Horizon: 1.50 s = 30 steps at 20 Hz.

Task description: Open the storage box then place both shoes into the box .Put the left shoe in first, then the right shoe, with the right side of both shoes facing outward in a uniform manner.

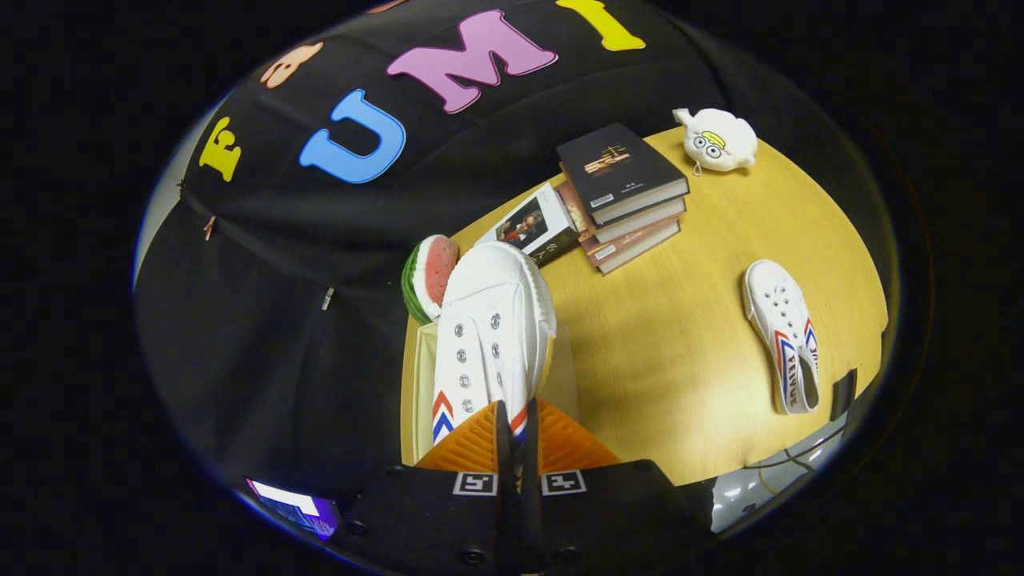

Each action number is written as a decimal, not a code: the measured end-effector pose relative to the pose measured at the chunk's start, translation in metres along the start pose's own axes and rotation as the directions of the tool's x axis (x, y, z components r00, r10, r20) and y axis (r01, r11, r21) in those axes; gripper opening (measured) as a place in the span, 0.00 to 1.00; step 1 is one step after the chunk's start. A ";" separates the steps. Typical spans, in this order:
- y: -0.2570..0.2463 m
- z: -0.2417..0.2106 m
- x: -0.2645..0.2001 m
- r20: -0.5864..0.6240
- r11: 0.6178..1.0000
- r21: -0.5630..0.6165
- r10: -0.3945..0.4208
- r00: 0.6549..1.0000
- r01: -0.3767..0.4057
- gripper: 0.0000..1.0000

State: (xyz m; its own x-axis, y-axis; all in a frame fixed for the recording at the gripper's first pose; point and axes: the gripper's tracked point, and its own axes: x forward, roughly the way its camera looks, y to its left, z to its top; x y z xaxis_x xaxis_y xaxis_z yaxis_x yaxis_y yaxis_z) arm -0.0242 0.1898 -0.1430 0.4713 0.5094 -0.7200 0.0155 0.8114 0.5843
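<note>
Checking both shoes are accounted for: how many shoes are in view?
2. One shoe is pinched in the claw, held over the storage box. The other shoe lies on the table, beyond the claw.

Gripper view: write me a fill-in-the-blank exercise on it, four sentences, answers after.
1. The gripper is shut on a white ____.
2. The other shoe lies on the ____, apart from the gripper.
3. The held shoe hangs over the open ____, toe pointing away from the fingers.
4. The plush toy sits beyond the stack of ____.

Missing words: shoe; table; box; books.
</note>
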 end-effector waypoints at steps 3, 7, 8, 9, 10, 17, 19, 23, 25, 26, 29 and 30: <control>0.033 -0.003 0.024 -0.029 0.999 -0.005 0.039 0.999 -0.039 0.05; 0.068 -0.019 0.058 -0.068 0.998 -0.026 0.056 0.996 -0.058 0.05; 0.072 -0.022 0.067 -0.075 0.998 -0.036 0.048 0.996 -0.050 0.05; 0.073 -0.025 0.076 -0.075 0.998 -0.045 0.033 0.997 -0.037 0.05; 0.073 -0.027 0.082 -0.073 0.998 -0.054 0.015 0.997 -0.019 0.05; 0.064 -0.046 0.121 -0.105 0.998 -0.034 -0.064 0.992 0.060 0.05; 0.057 -0.050 0.129 -0.109 0.994 -0.048 -0.105 0.989 0.100 0.06; 0.061 -0.057 0.136 -0.128 0.995 -0.048 -0.096 0.987 0.090 0.09; 0.077 -0.062 0.132 -0.146 0.999 -0.017 -0.030 0.989 0.027 0.16; 0.087 -0.059 0.123 -0.145 1.000 0.012 0.016 0.989 -0.015 0.23; 0.079 -0.042 0.119 -0.093 0.998 -0.060 -0.004 0.996 -0.001 0.99; 0.074 -0.033 0.111 -0.066 0.994 -0.109 -0.014 0.998 0.006 0.99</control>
State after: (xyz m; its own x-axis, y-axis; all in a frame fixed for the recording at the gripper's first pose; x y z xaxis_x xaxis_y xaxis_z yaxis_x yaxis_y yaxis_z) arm -0.0003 0.3154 -0.1920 0.4116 0.5161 -0.7512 -0.0777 0.8411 0.5353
